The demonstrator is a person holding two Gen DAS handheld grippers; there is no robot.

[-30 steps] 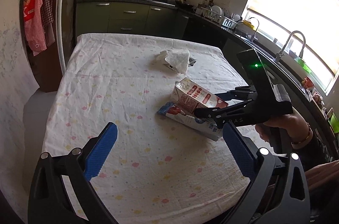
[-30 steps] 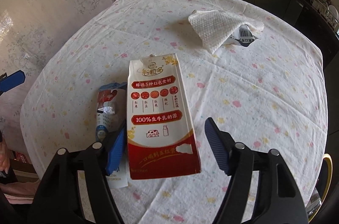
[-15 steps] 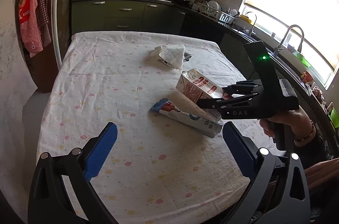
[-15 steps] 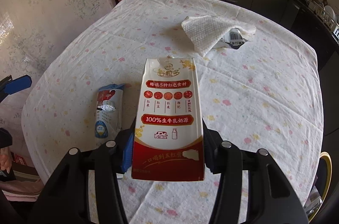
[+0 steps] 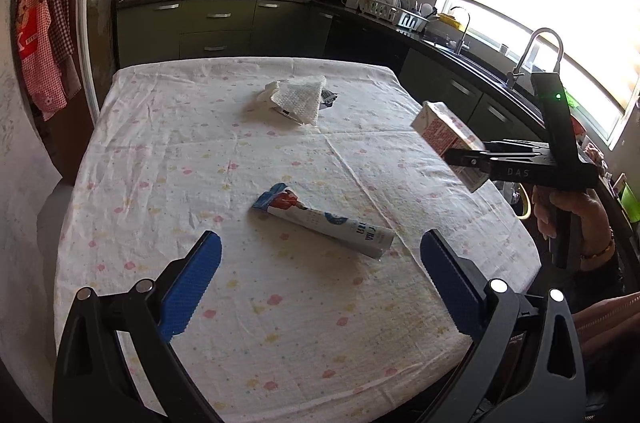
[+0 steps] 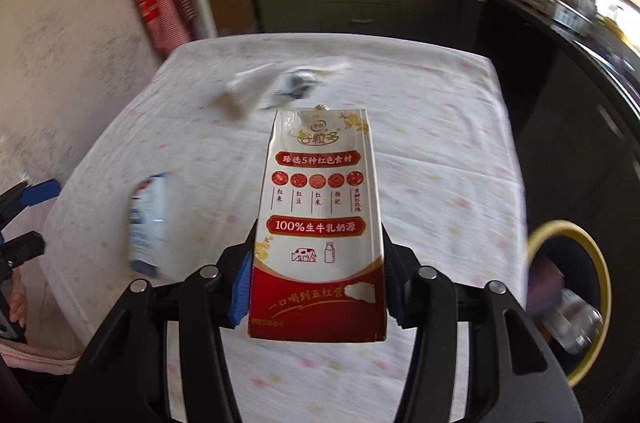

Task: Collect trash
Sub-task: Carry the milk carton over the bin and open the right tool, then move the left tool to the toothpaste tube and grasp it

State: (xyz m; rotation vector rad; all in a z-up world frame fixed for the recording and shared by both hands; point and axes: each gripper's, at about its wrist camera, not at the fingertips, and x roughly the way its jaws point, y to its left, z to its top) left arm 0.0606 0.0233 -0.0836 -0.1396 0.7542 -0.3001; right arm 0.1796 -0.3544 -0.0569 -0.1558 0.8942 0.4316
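Above the table's right edge: milk carton lifted clear, heading toward the bin.

Left wrist view: the right gripper (image 5: 466,159), closed moments ago on the milk carton (image 5: 448,139), now carries it off the table (image 5: 160,163), where it lay a second ago beside the blue-and-white wrapper (image 5: 324,221). The wrapper and the paper towel (image 5: 298,97) remain; the left gripper (image 5: 320,287) hangs wide and empty over the near cloth.
Right wrist view: pads clamp the carton's lower sides. A yellow-rimmed bin (image 6: 568,299) sits below right, past the edge, its path unobstructed. One item collected, two outstanding.
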